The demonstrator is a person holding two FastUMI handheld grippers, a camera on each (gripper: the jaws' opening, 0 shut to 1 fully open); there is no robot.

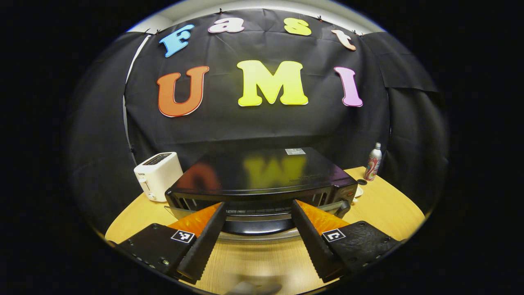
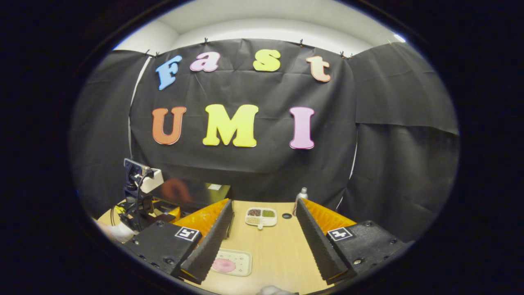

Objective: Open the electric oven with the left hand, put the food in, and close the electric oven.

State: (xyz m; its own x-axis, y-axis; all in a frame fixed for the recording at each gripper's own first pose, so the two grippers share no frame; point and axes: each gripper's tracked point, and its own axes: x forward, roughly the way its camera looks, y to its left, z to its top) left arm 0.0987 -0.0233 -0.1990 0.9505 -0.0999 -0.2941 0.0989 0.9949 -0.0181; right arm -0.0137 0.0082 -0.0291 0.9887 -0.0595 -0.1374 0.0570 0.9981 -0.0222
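The left gripper (image 1: 258, 229) has two long wedge-shaped fingers (image 1: 204, 241) with saw-toothed inner edges, each mounted on a black, rough-textured block carrying a small square black-and-white marker (image 1: 182, 236) and a few screws along its edge. The right gripper (image 2: 262, 235) is built the same way, with ridged fingers (image 2: 208, 246), a square marker (image 2: 339, 234) on each block and round screws (image 2: 358, 260) near the corners. In the right gripper view the left gripper (image 2: 137, 196) appears farther off as a black frame with a camera on top and dark cables looping beside it, held by a hand in a white glove (image 2: 118, 231).
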